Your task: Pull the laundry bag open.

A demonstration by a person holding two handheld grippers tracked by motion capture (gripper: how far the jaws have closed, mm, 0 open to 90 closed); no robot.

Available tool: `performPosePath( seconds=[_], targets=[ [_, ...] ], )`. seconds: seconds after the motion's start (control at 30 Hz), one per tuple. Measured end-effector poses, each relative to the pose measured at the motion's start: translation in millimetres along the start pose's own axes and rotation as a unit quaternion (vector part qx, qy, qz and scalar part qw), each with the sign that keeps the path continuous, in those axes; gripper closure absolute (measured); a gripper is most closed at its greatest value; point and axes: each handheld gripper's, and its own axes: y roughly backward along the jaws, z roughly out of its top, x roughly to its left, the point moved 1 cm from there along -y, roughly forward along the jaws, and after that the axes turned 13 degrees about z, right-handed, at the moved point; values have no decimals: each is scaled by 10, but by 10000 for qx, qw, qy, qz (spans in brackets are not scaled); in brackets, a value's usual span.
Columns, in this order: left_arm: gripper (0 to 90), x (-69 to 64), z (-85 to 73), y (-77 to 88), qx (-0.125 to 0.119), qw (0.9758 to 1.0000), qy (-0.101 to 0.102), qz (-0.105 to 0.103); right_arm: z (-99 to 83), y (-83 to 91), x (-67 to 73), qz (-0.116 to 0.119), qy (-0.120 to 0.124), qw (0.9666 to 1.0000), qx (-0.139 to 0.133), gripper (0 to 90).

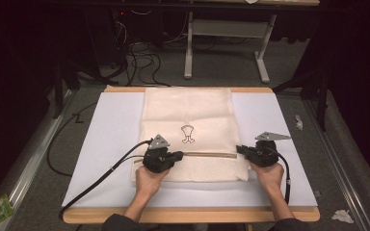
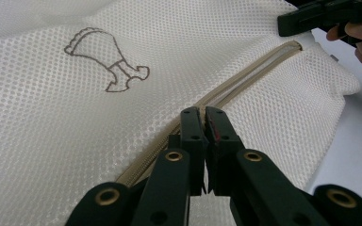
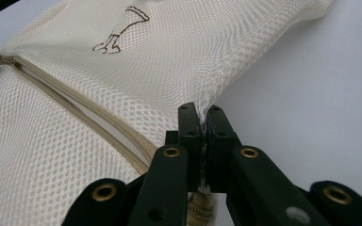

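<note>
A cream mesh bag (image 1: 188,110) with a printed emblem (image 1: 187,134) lies flat on a white sheet (image 1: 111,144). A tan zipper (image 1: 207,155) crosses its near part, and its two tapes stand slightly apart (image 3: 75,110). My left gripper (image 1: 180,155) sits at the zipper's left end, jaws shut on the zipper (image 2: 245,75) there, as the left gripper view (image 2: 202,113) shows. My right gripper (image 1: 239,149) is shut on the bag's right edge by the zipper's other end, mesh (image 3: 169,61) pinched between its jaws (image 3: 201,113).
The sheet covers a wooden table top (image 1: 188,215) that reaches past the bag on both sides. Black cables (image 1: 101,175) trail off the table's left. Beyond the far edge stand a desk frame (image 1: 226,43) and floor cables. Crumpled paper (image 1: 342,215) lies on the floor at right.
</note>
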Motion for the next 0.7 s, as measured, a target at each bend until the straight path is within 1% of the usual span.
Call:
performPosePath(
  seconds=[0.23,0.33,0.63,0.7],
  targets=[
    [871,42,-3,25,-28,10000,55,28,0,8,-10,-16,1,10000,-7,884],
    [870,47,-2,34,-18,10000,21,27,1,6,-9,-8,-11,10000,-13,884],
    [870,49,3,47,-26,10000,27,-5,2,10,-10,-4,-17,10000,-6,883],
    [870,51,7,57,-39,10000,19,26,3,5,-10,2,-1,10000,-17,883]
  ],
)
